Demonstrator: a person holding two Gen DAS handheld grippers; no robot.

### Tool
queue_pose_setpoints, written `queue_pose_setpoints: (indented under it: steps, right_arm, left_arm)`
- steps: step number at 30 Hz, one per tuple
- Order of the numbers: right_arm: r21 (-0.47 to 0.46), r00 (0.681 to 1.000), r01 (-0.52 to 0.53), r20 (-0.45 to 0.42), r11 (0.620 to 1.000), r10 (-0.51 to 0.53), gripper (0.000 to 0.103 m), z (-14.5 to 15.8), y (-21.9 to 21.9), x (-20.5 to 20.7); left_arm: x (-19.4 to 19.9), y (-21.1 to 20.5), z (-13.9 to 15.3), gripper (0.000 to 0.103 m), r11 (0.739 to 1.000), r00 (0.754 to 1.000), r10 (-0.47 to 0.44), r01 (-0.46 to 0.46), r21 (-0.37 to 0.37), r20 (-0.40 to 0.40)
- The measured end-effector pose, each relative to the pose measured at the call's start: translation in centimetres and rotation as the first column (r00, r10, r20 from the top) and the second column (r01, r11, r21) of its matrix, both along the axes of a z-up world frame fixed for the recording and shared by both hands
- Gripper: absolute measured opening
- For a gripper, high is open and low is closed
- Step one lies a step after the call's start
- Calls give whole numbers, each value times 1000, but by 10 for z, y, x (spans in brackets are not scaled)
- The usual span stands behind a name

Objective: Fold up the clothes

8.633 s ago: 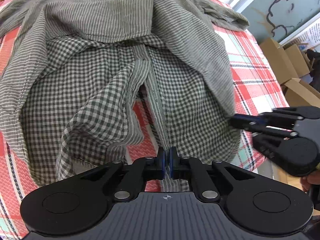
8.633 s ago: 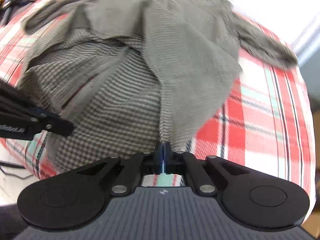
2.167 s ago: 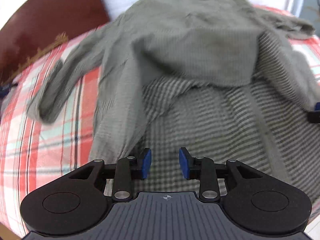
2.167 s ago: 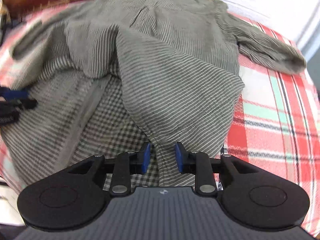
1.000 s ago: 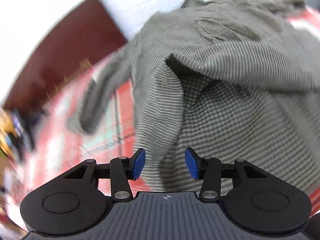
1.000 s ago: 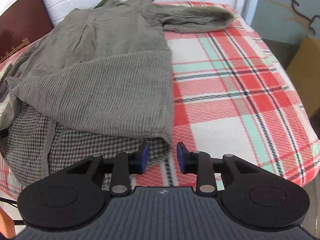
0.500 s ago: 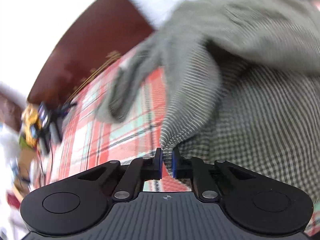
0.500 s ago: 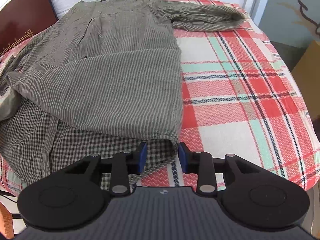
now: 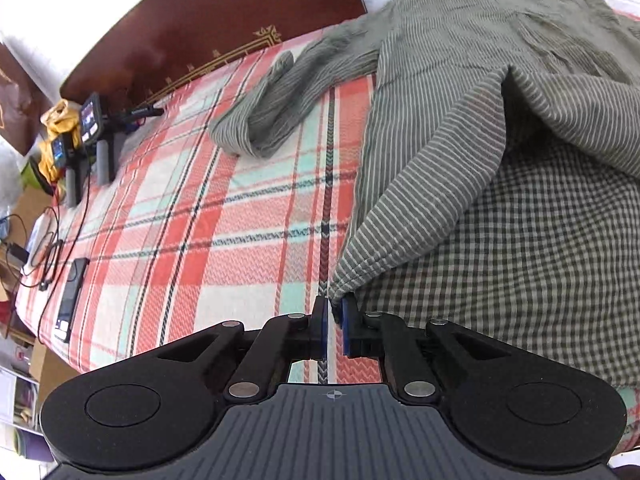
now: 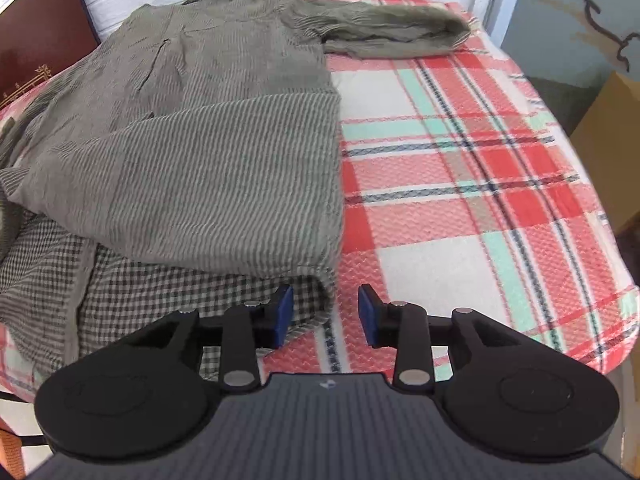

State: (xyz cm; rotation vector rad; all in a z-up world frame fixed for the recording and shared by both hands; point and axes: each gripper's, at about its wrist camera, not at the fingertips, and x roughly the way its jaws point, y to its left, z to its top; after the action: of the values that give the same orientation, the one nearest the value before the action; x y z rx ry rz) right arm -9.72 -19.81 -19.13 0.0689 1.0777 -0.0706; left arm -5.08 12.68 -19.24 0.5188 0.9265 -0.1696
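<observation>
The shirt, a grey-green striped garment with a checked lining, lies spread on the bed over a red, white and teal plaid bedspread. Its collar end points toward the headboard and the white wall; its hem end lies at the near edge of the bed.

Left gripper: closed on the corner of the shirt's left front panel, at the hem. The striped cloth rises from the pads in a taut cone, so the grip carries the panel's weight. Taking the corner rather than mid-edge lets the whole panel follow the gripper when it is drawn across the body.

Right gripper: jaws parted, nothing clamped. The right side edge of the shirt, where the hem shows its checked inside, lies just beside the left pad, partly between the jaws. The right panel already lies folded over the body, striped side up. The gripper is placed at this edge, probably to pin or re-take it while the left panel is moved.

Left sleeve: lies bunched on the bedspread toward the headboard corner, free of the body. Right sleeve: stretched toward the far right edge of the bed. Both remain to be folded in.

Loose electronics and cables occupy the far left edge of the bed, well apart from the shirt.
</observation>
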Motion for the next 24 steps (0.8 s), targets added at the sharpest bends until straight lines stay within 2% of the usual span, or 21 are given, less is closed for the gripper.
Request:
queue_pose_setpoints:
  steps: [2,4,6,9,10,11,16,22,23,24]
  right_arm:
    - [-9,1000,-5,0,1000,5,39,0,-2,0]
    - [-22,1000,-14,1,1000,14,39,-1,-1,1]
    - [-39,1000,-28,4,999,28,39,-2,1,3]
    - [-69,998,-61,-6,996,61,39,-8,5,10]
    - [-74,998,-68,-12,995,67,16,-9,6,11]
    - [-76,998,-67,-13,995,67,0,-9,5,12]
    - [-40,999,-42,26,998,43,1,8,-5,2]
    - [-16,999,36,-41,999,-36,2,-10,-21,-1]
    - [-11,998,43,-38,999,-43,4,-9,-21,-3]
    - [-17,999,45,-24,999,-46,15,-5,-20,-5]
  left_arm:
    - [-3,1,0,2,1000,1000,-6,6,-1,2]
    - [-3,1,-1,17,1000,1000,-20,20,3,4]
    - [-1,-1,-2,25,999,999,-37,37,13,4]
    - [0,-4,-5,26,998,998,-57,57,27,0]
    - [0,-5,-5,26,998,998,-61,61,30,-1]
    - [-1,-5,-5,26,997,998,-64,64,32,-1]
    - [-7,0,1,27,997,997,-72,72,30,9]
    - [-18,5,15,33,994,994,-111,111,12,16]
    - [-21,4,18,34,993,992,-122,122,4,21]
    - [-23,3,22,35,991,991,-132,133,-4,25]
